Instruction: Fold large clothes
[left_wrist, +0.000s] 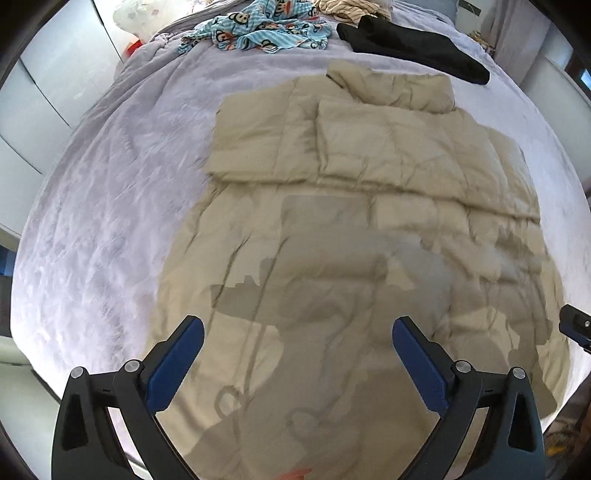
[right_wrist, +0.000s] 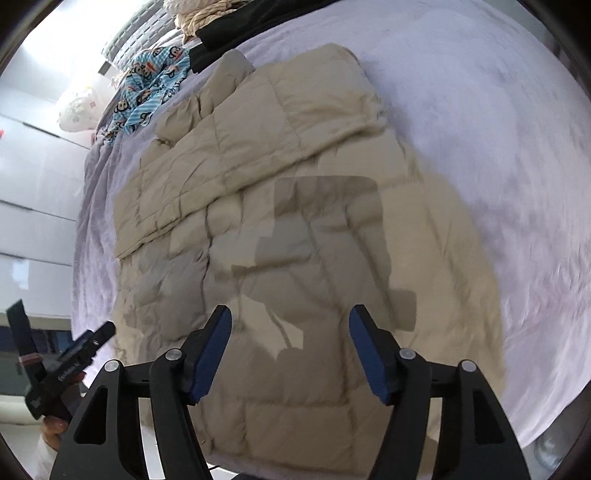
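Both claws, left claw (left_wrist: 298, 334) and right claw (right_wrist: 290, 325), hang wide and empty over the beige quilted puffer jacket (left_wrist: 332, 229), half-folded on the lilac fleece bed (left_wrist: 103, 229). Risk: slick padding springs back, unfolding far flap.

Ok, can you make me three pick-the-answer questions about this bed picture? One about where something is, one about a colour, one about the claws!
1. Where is the black garment?
A. beyond the tan jacket
B. on top of it
C. on the floor

2. What colour is the monkey-print cloth?
A. red
B. light blue
C. green

3. How are the left claw and right claw?
A. both gripping the jacket
B. one gripping
C. both open, holding nothing

Answers: 1 A, it lies on the bed past the jacket's far end. 2 B, blue stripes show. 3 C, the pads stand apart above the jacket.
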